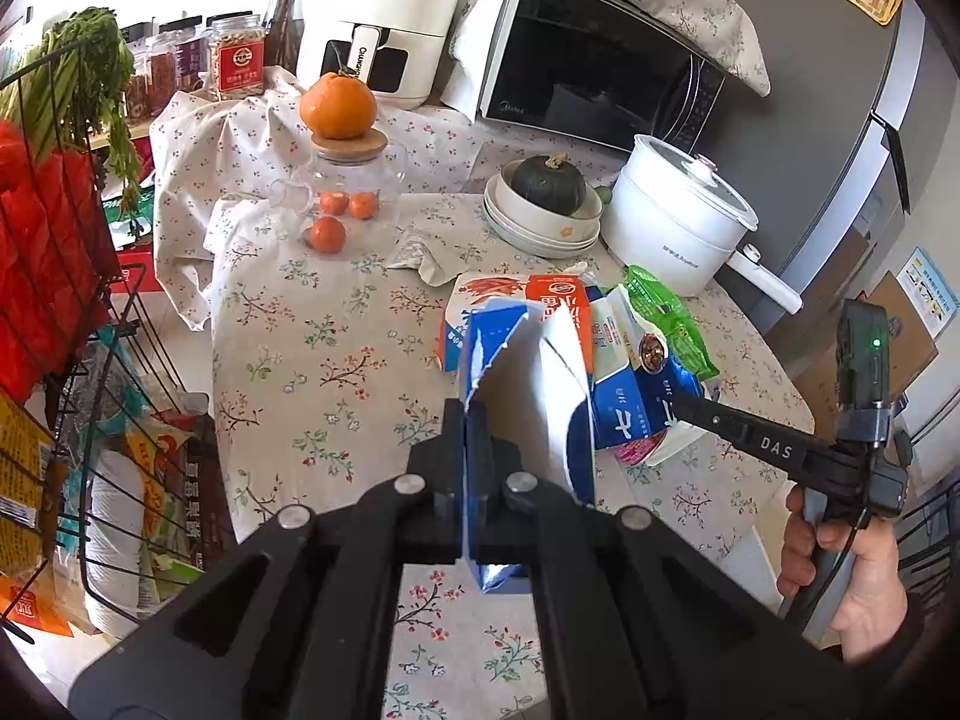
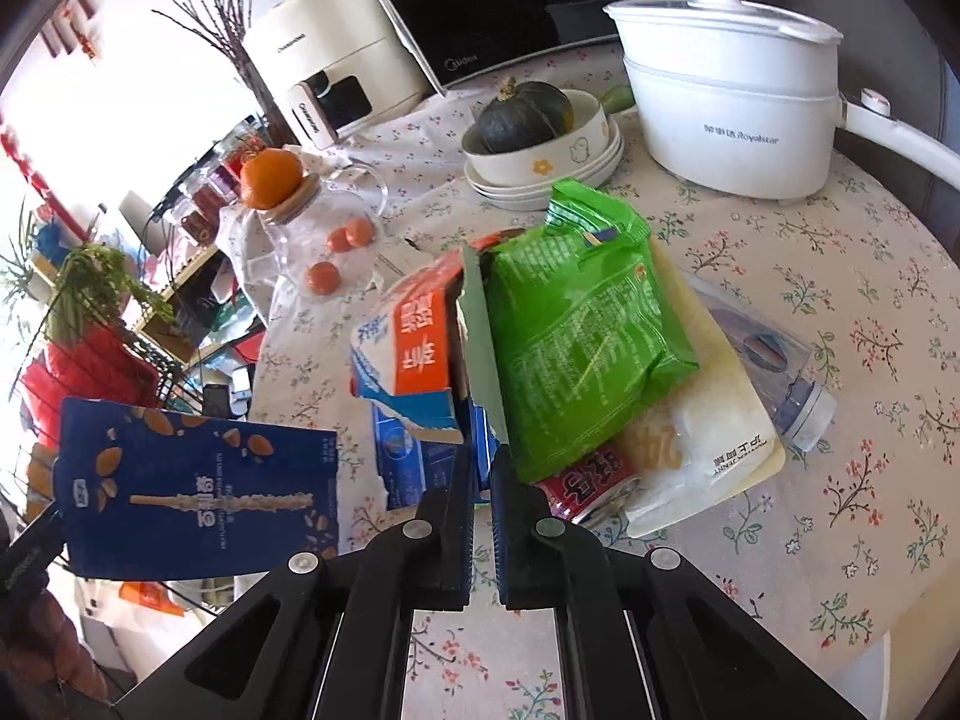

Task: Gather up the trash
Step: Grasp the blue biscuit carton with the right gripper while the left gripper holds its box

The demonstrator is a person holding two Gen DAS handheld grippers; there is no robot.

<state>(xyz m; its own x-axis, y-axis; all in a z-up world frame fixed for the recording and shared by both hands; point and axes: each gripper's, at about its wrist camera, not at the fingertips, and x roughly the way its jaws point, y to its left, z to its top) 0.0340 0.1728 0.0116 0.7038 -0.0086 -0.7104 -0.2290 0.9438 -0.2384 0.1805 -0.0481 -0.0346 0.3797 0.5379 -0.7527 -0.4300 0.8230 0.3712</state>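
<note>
Close in, the left gripper (image 1: pixel 471 420) is clamped on a torn dark-blue snack box (image 2: pixel 198 492), lifted clear of the floral-clothed table (image 1: pixel 336 372). The right gripper (image 2: pixel 480 468) has its fingers pinched on a blue carton flap (image 2: pixel 483 450) at the near edge of the trash heap, where a green foil packet (image 2: pixel 576 348) lies long axis running away from it, over a white pouch (image 2: pixel 708 444) and a red can (image 2: pixel 591 480). Beyond, a flattened clear plastic bottle (image 2: pixel 774 372) rests rightward, with open cloth around; the white electric pot (image 2: pixel 732 90) stands well behind.
</note>
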